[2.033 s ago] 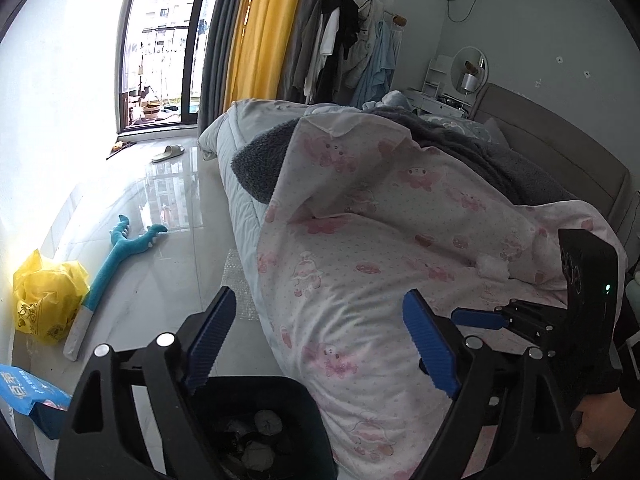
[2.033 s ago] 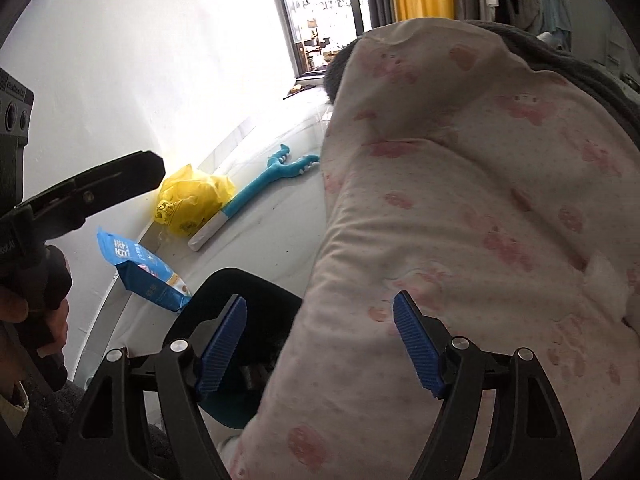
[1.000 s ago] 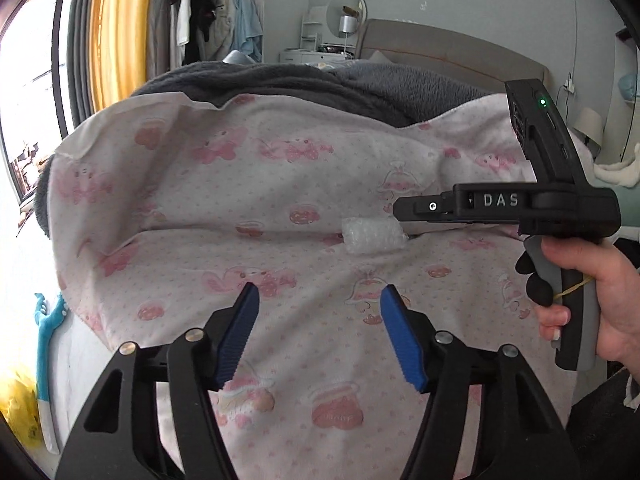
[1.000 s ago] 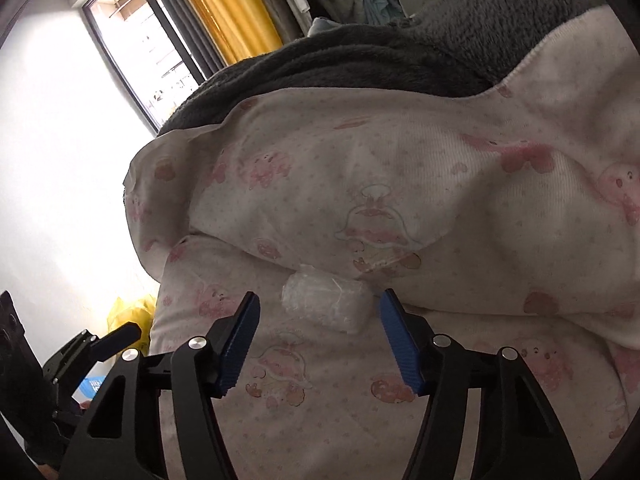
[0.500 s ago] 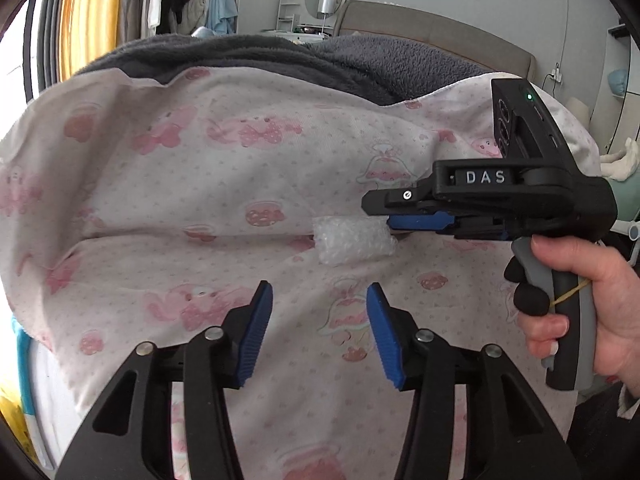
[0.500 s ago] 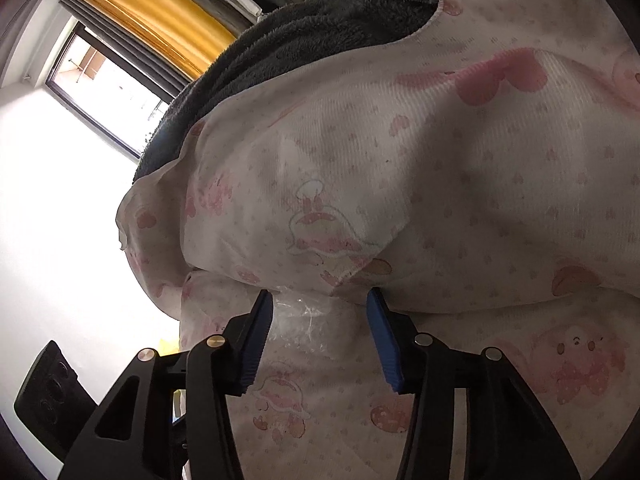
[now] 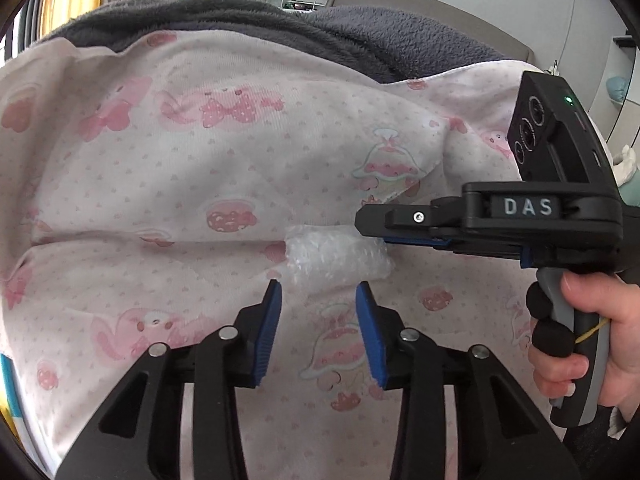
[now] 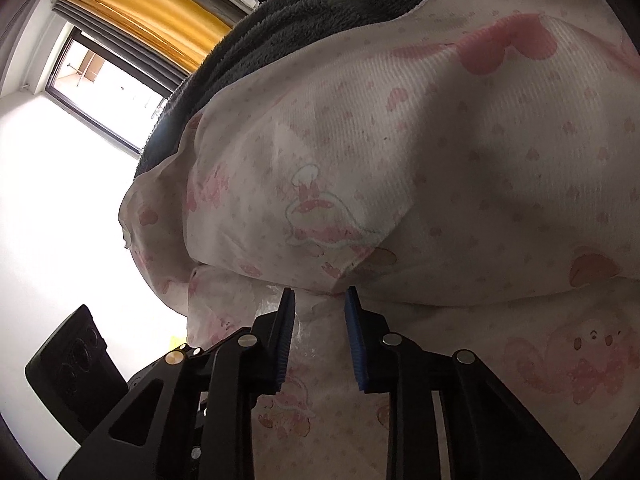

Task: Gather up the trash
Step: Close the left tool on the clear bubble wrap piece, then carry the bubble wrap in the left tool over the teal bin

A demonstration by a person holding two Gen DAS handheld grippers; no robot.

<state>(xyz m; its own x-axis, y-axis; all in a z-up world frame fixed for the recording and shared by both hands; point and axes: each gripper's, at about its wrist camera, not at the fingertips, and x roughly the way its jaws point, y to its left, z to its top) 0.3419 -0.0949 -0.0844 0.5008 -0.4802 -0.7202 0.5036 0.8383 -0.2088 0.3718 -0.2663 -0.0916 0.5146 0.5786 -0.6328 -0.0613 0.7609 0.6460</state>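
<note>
Looking across a bed with a pink blanket [image 7: 160,200] full of little hearts and cartoon prints, and a fuzzy gray blanket [image 7: 280,28] bunched up behind it. Seeing a yellow curtain [image 8: 160,12] and a bright window [image 8: 108,80] off to one side in the right wrist view.

Spotting one bit of trash: a small white wad of bubble wrap [image 7: 332,256], lying in a fold of the pink blanket near the middle of the bed.

Reaching in from the side with the right gripper [image 7: 370,232], gripped by a bare hand [image 7: 580,340]. Touching the right end of the wad with its tip. Showing a narrow gap between the jaws in the right wrist view, with some shiny wrap peeking out low by one blue pad. Not being able to tell if the wad is really pinched or only sitting between the pads.

Hovering the left gripper [image 7: 318,292] just in front of the wad, jaws partly open and holding nothing, with the wad just past the tips.

Judging the job as only at the picking-up part for this piece. Not lifting the wad off the bed yet. Needing a firm squeeze next, then a lift, then a drop into a bin, though no bin is showing right now.
</note>
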